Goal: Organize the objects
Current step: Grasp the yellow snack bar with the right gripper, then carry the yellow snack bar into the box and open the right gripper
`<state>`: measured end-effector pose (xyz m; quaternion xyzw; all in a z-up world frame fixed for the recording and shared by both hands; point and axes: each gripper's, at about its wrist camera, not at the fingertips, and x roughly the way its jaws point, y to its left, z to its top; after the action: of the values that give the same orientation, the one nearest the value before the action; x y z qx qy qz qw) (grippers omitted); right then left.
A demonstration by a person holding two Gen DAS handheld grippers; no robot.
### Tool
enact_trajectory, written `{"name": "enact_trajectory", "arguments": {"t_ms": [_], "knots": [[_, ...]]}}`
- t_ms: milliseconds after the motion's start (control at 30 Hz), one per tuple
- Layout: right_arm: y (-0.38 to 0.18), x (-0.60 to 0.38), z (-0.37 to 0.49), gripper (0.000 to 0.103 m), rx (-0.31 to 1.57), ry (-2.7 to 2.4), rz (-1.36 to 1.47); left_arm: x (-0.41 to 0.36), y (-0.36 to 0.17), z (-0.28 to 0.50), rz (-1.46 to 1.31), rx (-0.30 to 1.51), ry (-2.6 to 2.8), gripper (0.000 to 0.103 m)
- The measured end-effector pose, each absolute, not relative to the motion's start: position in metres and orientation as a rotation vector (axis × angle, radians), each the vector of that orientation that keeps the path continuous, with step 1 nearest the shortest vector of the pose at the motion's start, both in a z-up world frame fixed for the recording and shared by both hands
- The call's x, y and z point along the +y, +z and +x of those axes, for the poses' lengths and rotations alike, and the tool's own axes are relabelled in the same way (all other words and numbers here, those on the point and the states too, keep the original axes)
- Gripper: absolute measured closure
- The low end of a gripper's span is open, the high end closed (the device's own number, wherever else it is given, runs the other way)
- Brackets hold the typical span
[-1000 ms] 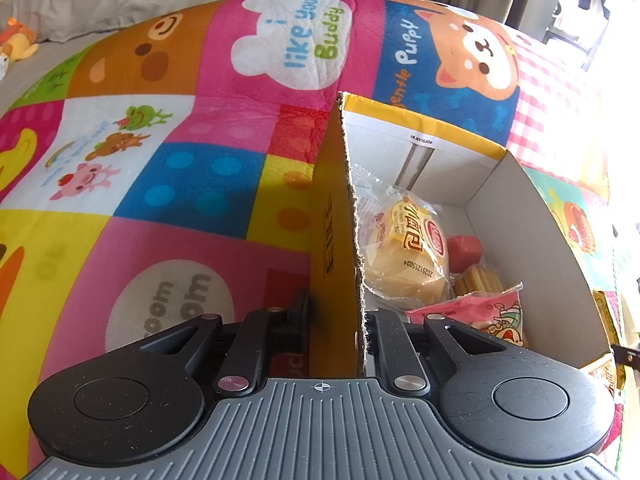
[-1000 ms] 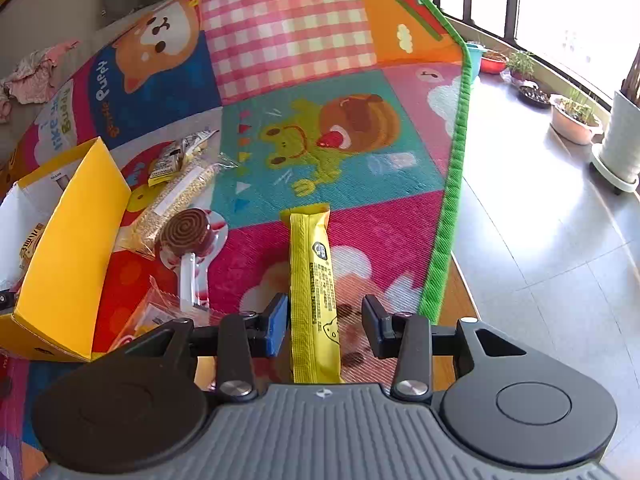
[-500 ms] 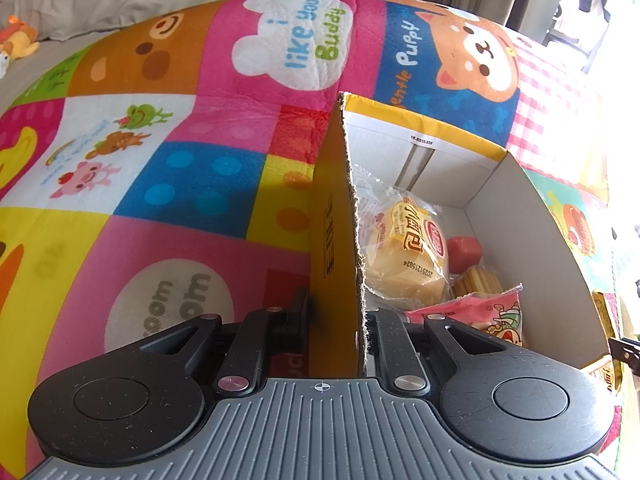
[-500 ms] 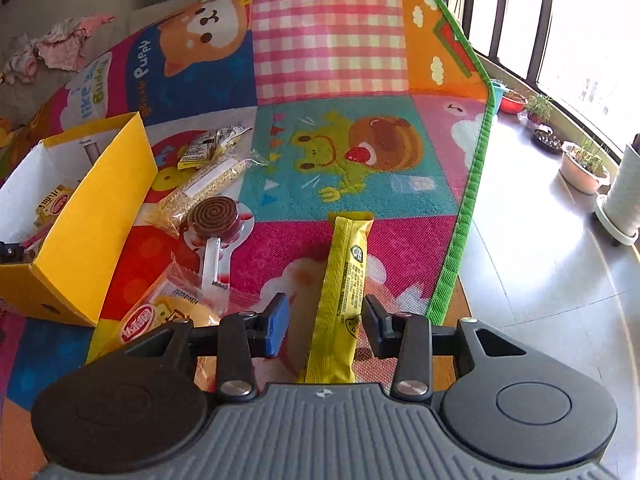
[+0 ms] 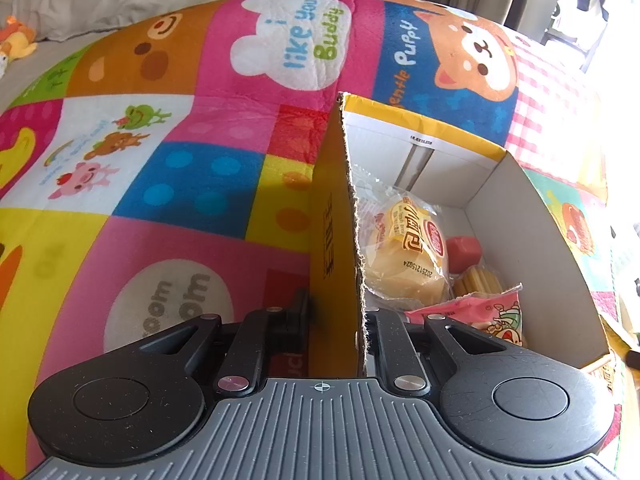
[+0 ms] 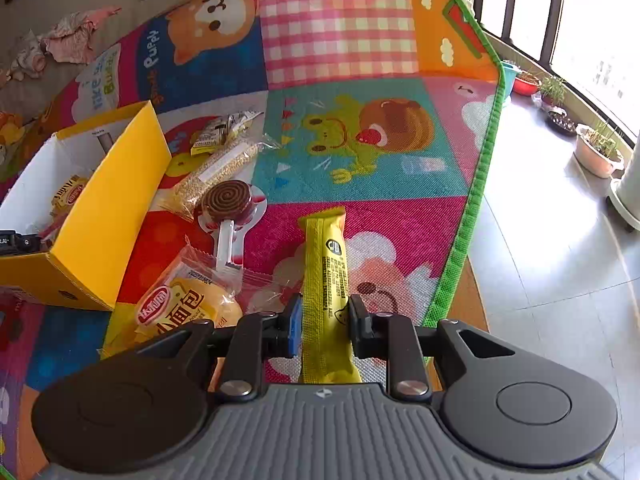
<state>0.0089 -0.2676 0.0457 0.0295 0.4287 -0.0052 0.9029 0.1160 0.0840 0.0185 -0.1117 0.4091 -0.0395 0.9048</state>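
One yellow box (image 6: 116, 208), two bread packs (image 6: 180, 308), one lollipop (image 6: 228, 202), one yellow snack stick (image 6: 326, 280)

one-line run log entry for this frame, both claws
left claw: shut on yellow cardboard box wall | right claw: closing on long yellow snack packet | wrapped bread bun: on mat, unboxed

In the left wrist view, the tall yellow cardboard wall of the open box (image 5: 334, 240) hides the near fingertips of the left gripper (image 5: 336, 320) and part of the clear-wrapped bread bun (image 5: 408, 256) behind it. The gripper's black body covers the lower half of the pink printed snack packet (image 5: 486, 312), and the small red block (image 5: 463, 254) and ridged yellow biscuit (image 5: 478, 282) beside it show only in part. In the right wrist view, the grey ribbed body of the right gripper (image 6: 325, 322) cuts off the near end of the long yellow foil snack stick (image 6: 326, 280), whose small print is too fine to read, and the picture's left edge clips the box.
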Motion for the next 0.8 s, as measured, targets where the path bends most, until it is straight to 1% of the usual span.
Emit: {"name": "enact_trajectory", "arguments": {"t_ms": [300,433,600,800], "knots": [[0.136,-0.262,-0.027,0.080,0.691,0.050,0.082,0.084,0.019,0.116,-0.234,0.845,-0.082,0.088],[0.165,-0.250,-0.039,0.080,0.629,0.102,0.077,0.084,0.019,0.116,-0.238,0.844,-0.085,0.088],[0.180,-0.230,-0.045,0.080,0.623,0.204,0.077,0.085,0.018,0.116,-0.243,0.843,-0.086,0.087],[0.174,-0.194,-0.034,0.080,0.658,0.318,0.098,0.085,0.018,0.117,-0.248,0.842,-0.083,0.087]]}}
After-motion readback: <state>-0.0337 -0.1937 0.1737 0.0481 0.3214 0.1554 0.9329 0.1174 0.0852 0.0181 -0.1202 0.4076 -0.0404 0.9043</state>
